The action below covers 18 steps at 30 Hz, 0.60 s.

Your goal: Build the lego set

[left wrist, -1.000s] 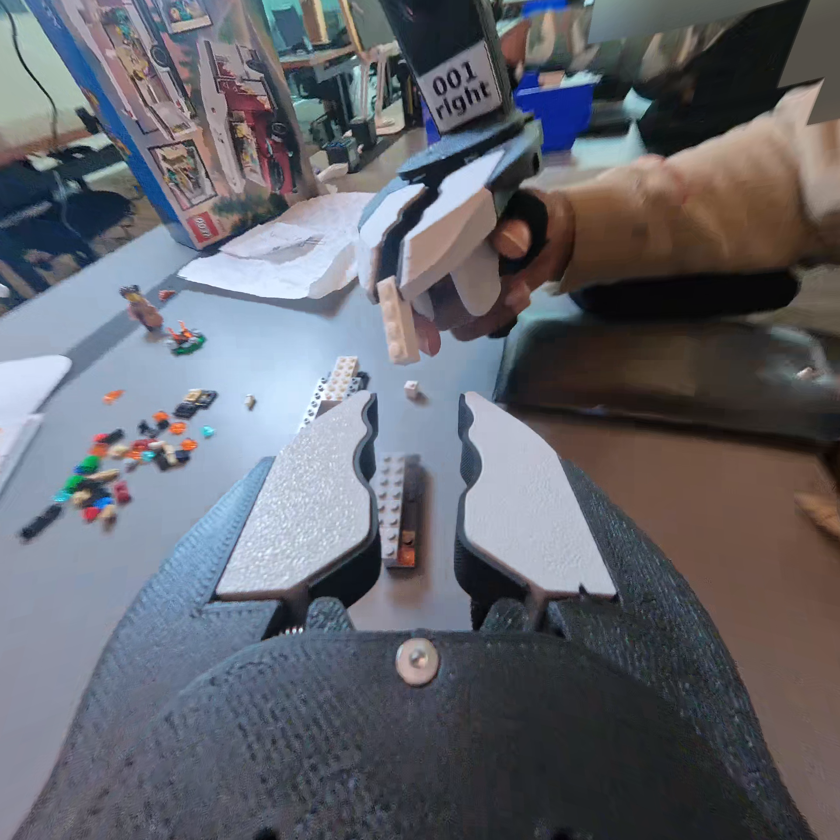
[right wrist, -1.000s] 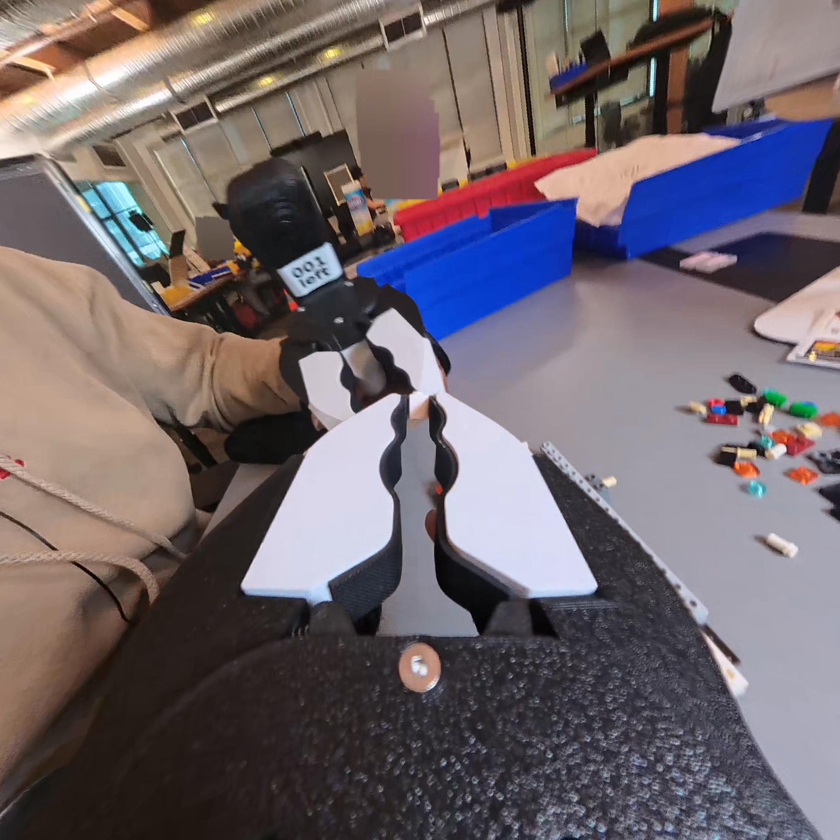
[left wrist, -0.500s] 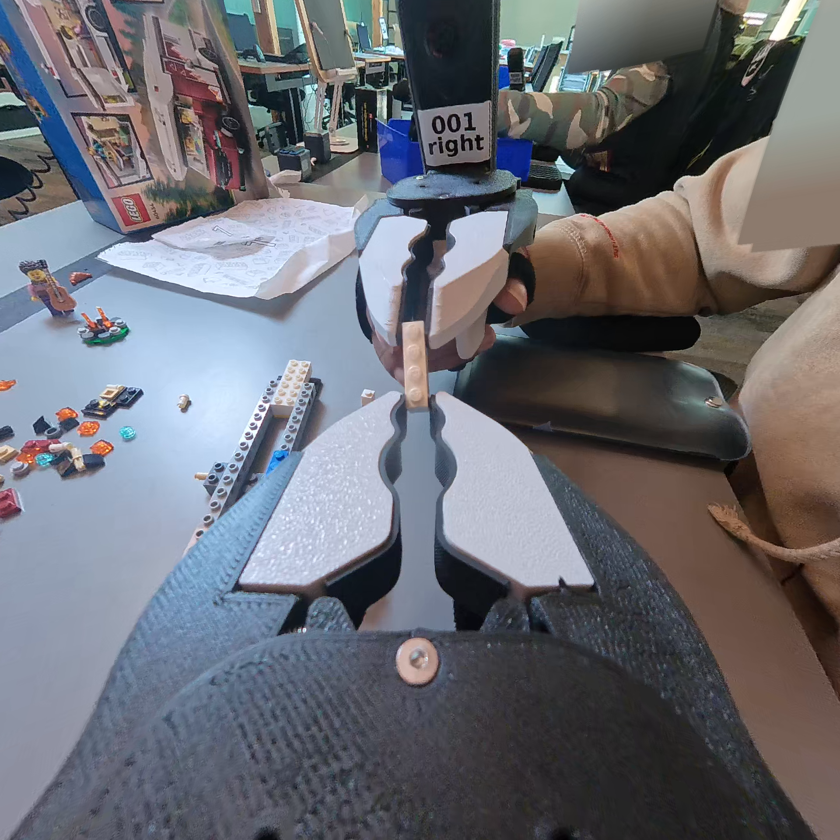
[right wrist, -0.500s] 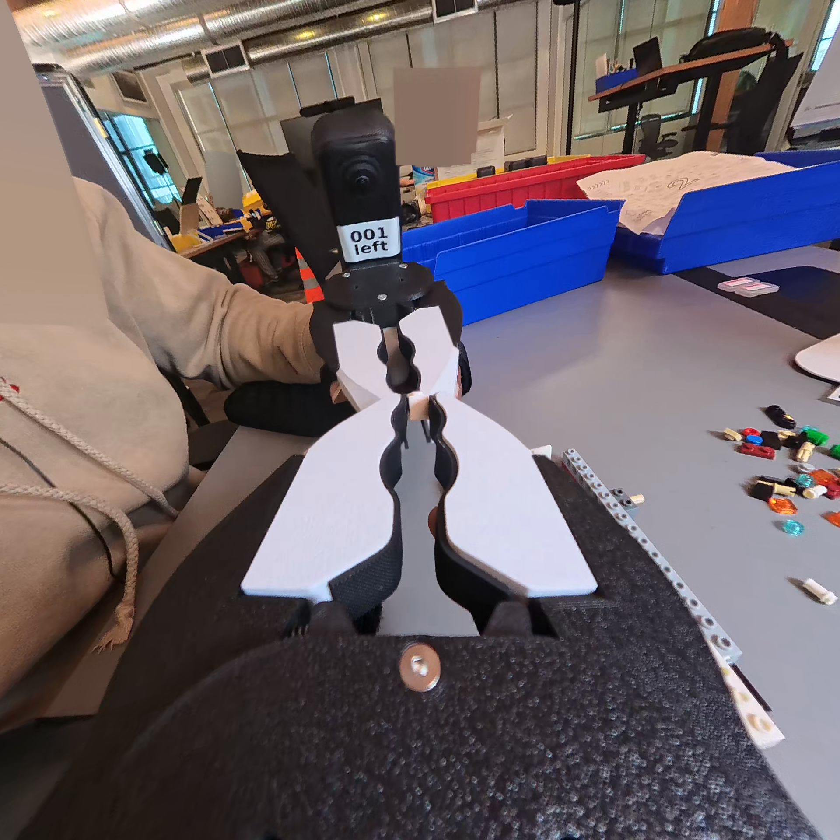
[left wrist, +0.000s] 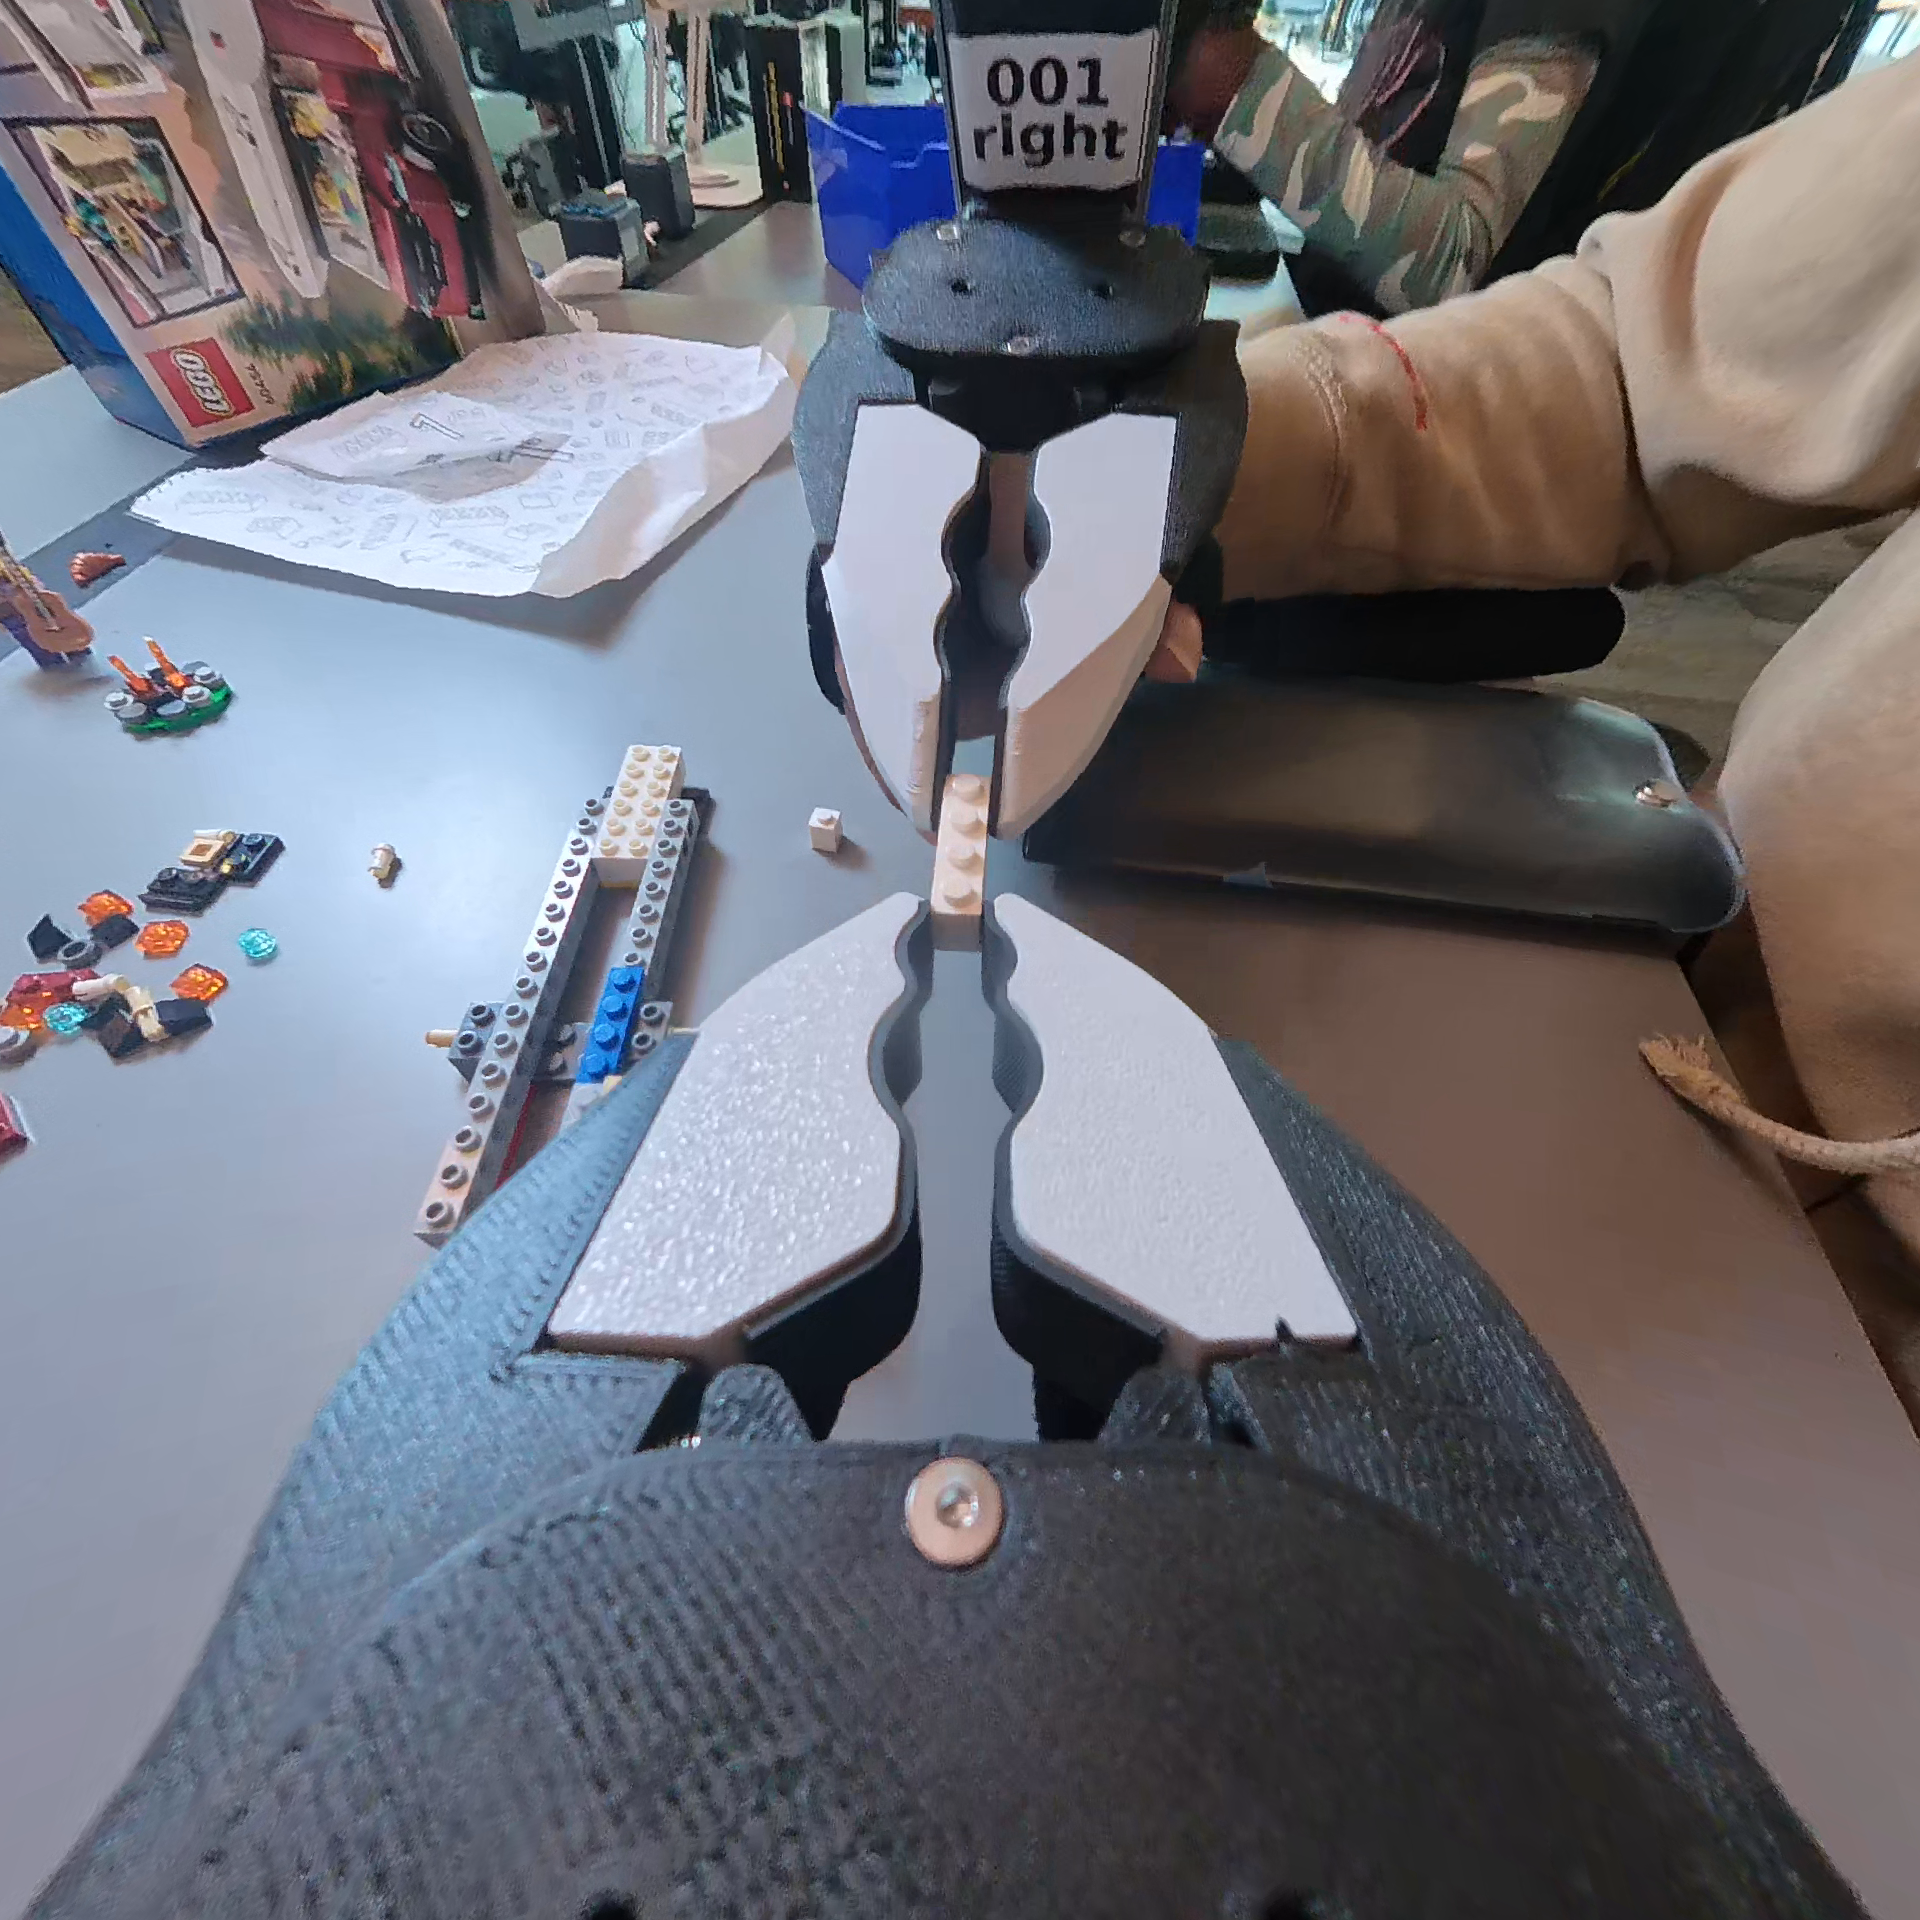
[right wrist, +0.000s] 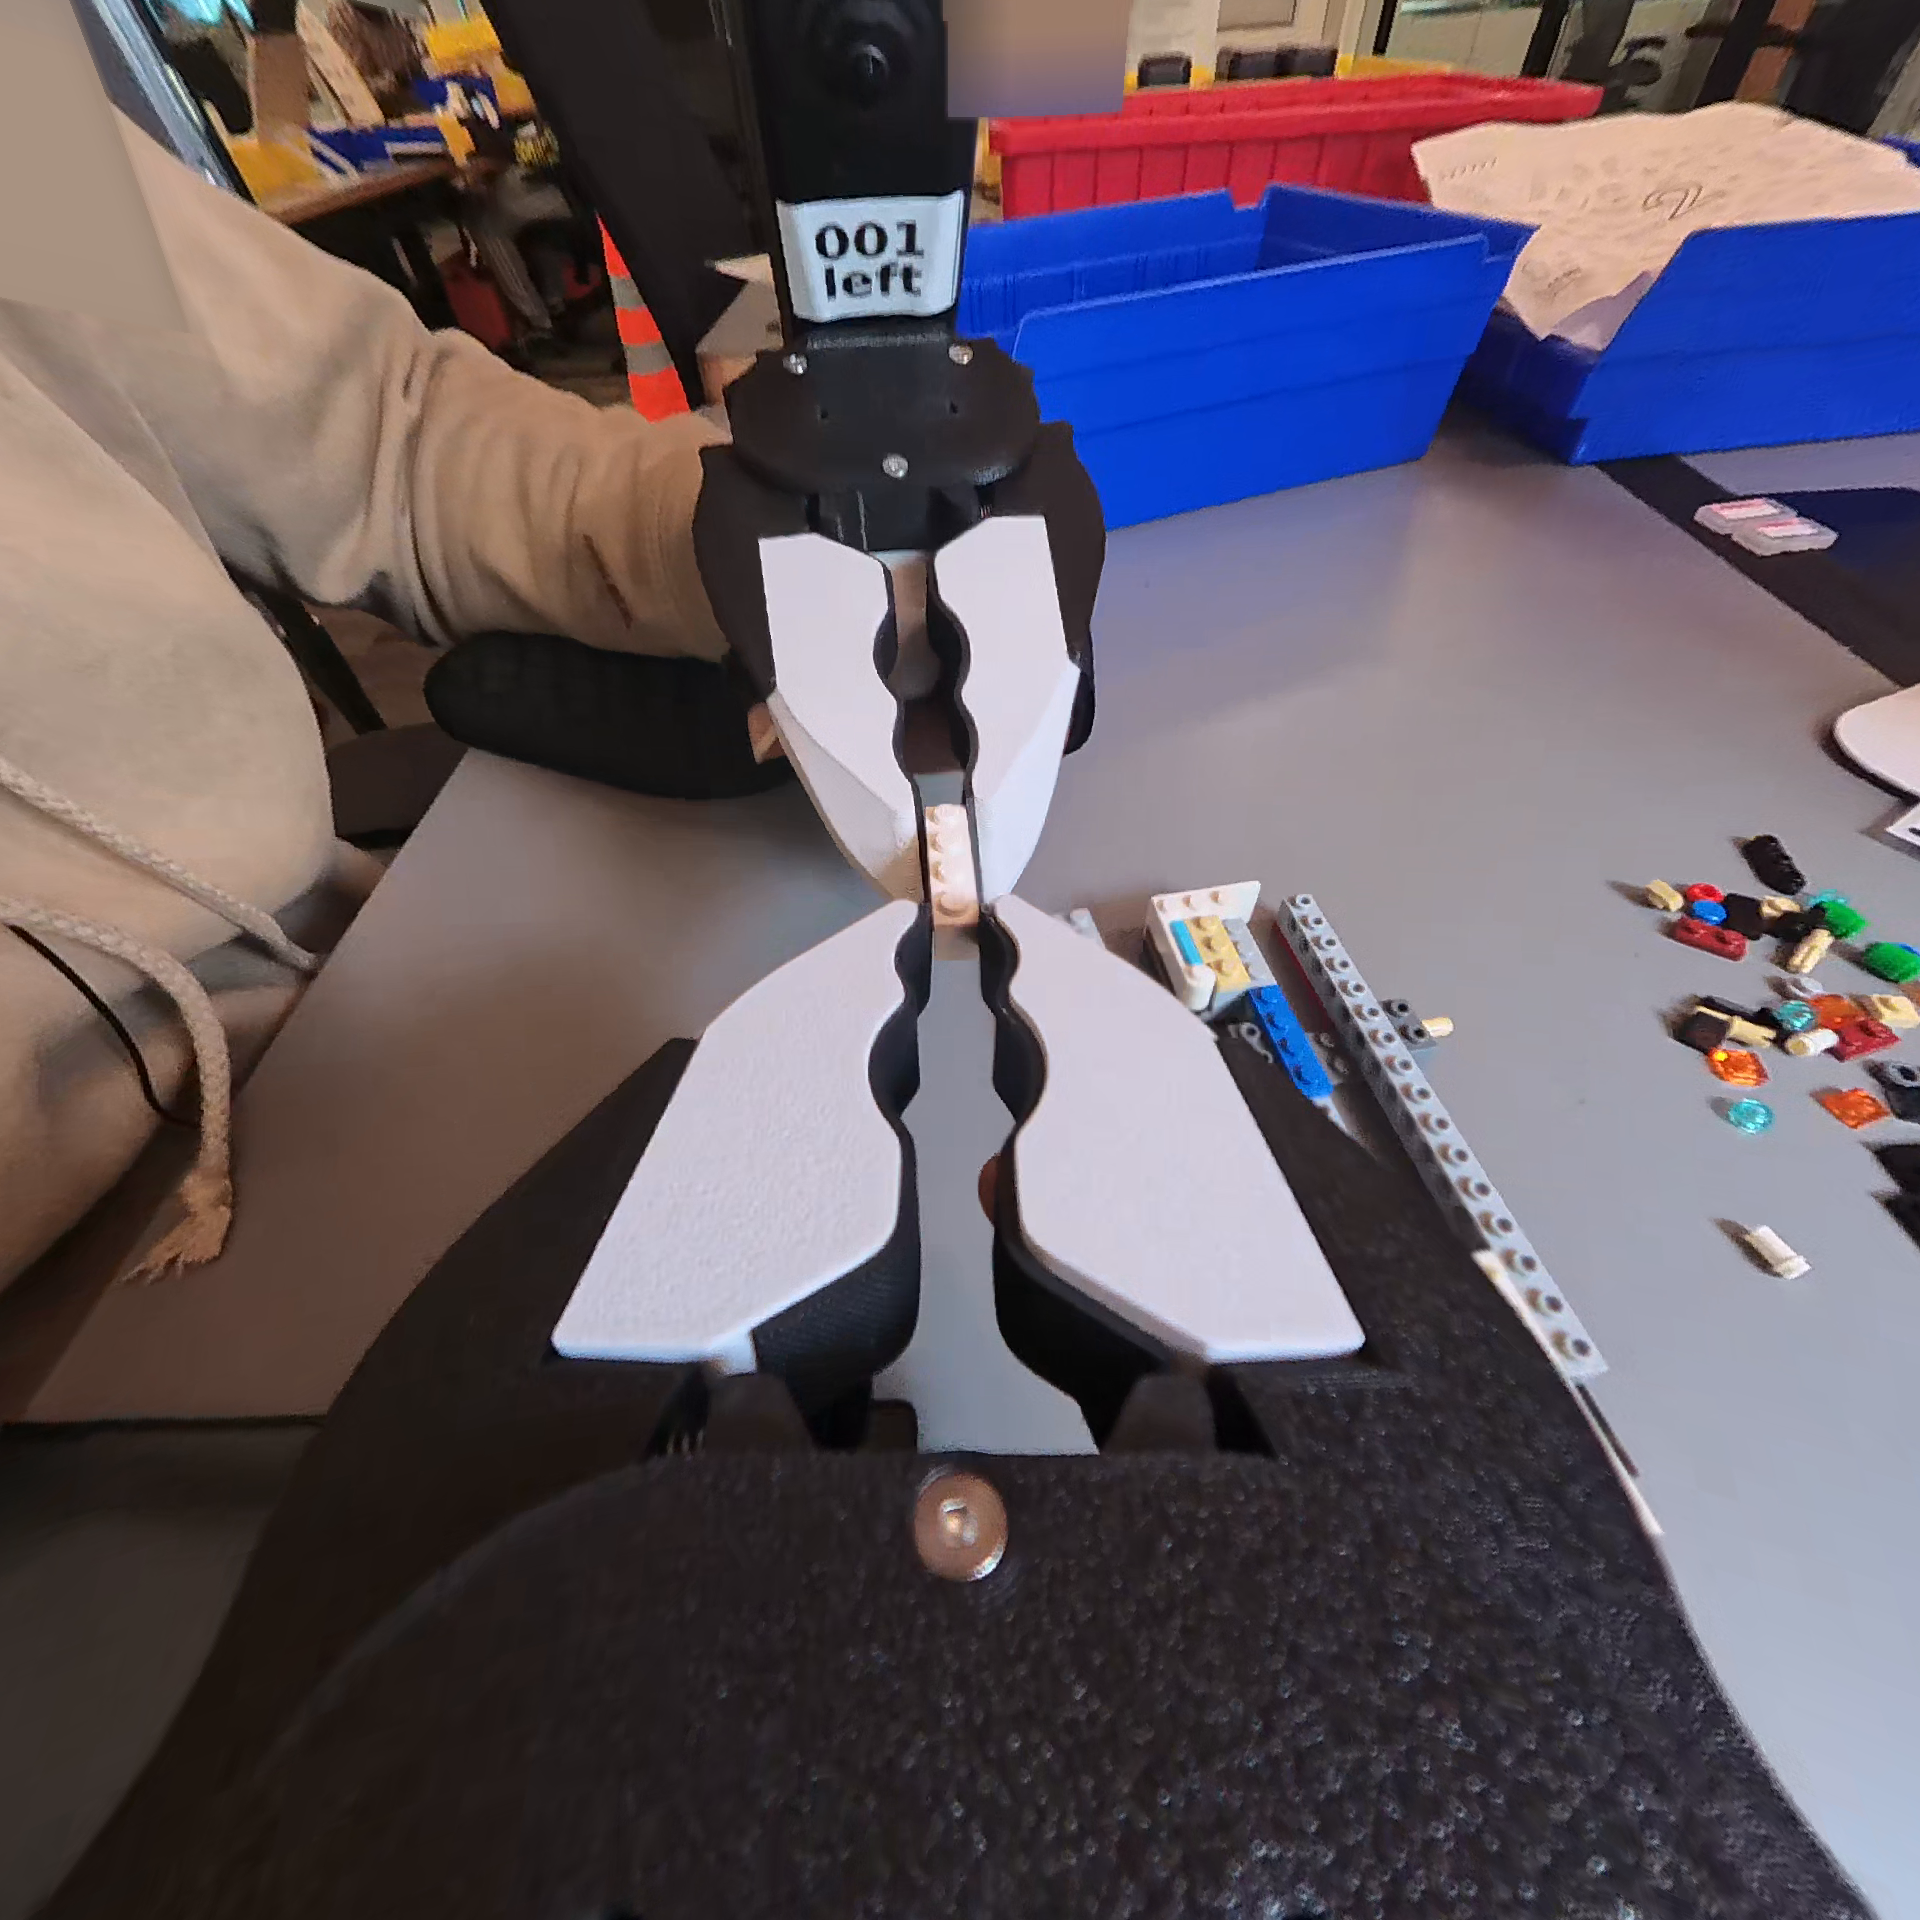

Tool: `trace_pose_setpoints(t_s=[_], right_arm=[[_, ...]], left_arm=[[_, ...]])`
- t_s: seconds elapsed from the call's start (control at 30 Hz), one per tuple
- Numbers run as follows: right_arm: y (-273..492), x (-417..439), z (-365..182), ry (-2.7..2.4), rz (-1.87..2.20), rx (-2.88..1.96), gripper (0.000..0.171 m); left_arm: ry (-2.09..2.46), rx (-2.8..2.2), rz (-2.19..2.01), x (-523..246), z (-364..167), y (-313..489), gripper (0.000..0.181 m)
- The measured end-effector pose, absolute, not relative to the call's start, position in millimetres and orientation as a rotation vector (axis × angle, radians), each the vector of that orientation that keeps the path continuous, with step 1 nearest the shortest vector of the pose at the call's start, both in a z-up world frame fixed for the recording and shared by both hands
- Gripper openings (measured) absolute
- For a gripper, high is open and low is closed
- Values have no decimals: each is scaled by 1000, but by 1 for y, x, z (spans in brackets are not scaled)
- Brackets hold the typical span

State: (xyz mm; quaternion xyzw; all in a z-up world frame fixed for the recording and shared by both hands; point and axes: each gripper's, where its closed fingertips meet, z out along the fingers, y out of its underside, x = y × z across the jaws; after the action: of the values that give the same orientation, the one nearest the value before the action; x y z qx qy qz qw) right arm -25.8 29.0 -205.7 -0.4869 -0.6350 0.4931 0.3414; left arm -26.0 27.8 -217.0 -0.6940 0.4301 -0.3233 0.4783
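Note:
A tan one-stud-wide plate (left wrist: 958, 857) hangs in the air between my two grippers, which face each other tip to tip. My left gripper (left wrist: 956, 920) is shut on its near end. My right gripper (left wrist: 961, 790) is shut on its far end. In the right wrist view the same plate (right wrist: 951, 862) spans from my right gripper (right wrist: 956, 914) to the left gripper (right wrist: 945, 831). The long grey frame build (left wrist: 582, 997) with a tan brick and a blue plate lies on the table to the left; it also shows in the right wrist view (right wrist: 1403, 1091).
Loose small pieces (left wrist: 135, 987) lie left of the build, with a minifigure (left wrist: 42, 613) and a campfire build (left wrist: 166, 696). The set box (left wrist: 239, 208) and a paper bag (left wrist: 499, 478) stand behind. A small white brick (left wrist: 826, 829) lies near the grippers. Blue bins (right wrist: 1247, 343) line the table's far side. My left and right fingertips are right by each other. The small white brick (left wrist: 826, 829) is about equally far from each gripper, around 11 centimetres.
My left gripper was open over the table; it rose, met the right gripper and shut on the free end of the tan plate. Both grippers now hold it.

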Motion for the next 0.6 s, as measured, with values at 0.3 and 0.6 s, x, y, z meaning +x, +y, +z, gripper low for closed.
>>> trace_pose_setpoints(t_s=[0.3, 0.6], right_arm=[[24, -25, -228, -1796, 1114, -1301, 18], [15, -24, -245, -1917, 982, -1295, 14]], left_arm=[[1192, -1757, -736, -24, -238, 19, 8], [1278, -1801, -694, -23, -252, 13, 8]])
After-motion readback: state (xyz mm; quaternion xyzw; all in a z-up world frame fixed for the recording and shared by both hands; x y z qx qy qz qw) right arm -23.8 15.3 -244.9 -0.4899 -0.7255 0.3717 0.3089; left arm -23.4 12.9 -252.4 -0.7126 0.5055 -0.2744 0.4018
